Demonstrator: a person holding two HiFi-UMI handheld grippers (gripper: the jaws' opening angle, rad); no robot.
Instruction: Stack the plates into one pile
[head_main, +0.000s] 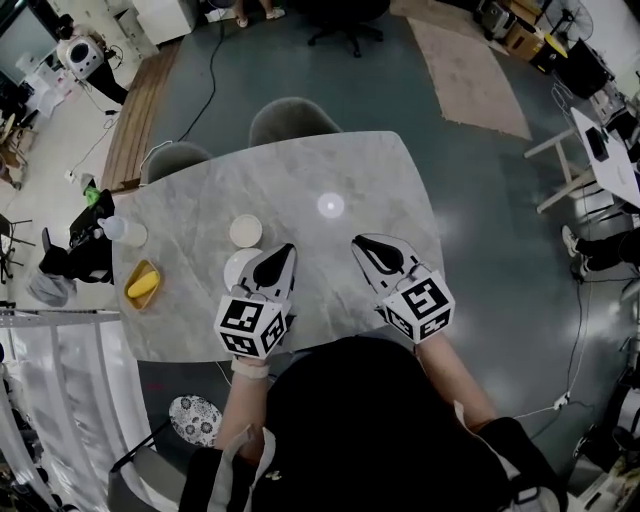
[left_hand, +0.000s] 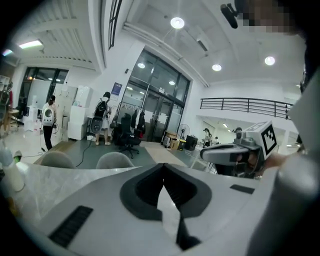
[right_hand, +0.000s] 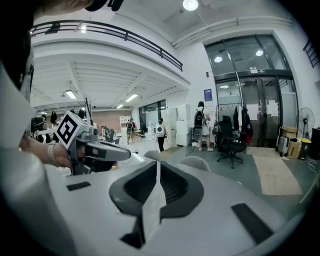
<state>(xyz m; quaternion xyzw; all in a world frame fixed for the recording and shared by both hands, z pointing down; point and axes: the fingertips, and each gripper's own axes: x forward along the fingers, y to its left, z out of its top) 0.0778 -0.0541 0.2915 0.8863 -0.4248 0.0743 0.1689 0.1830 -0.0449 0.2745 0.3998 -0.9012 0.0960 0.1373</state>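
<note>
Hovering over the table (head_main: 330, 160), left gripper (head_main: 289, 248) and right gripper (head_main: 358, 241), jaws together.

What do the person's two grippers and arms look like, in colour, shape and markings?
The left gripper and the right gripper both have smooth white shells that taper to a tip. Their fingers are lined in black. Each gripper carries a white cube with black square markers on its faces. The person wears a black top. I see no cables on the grippers.
</note>
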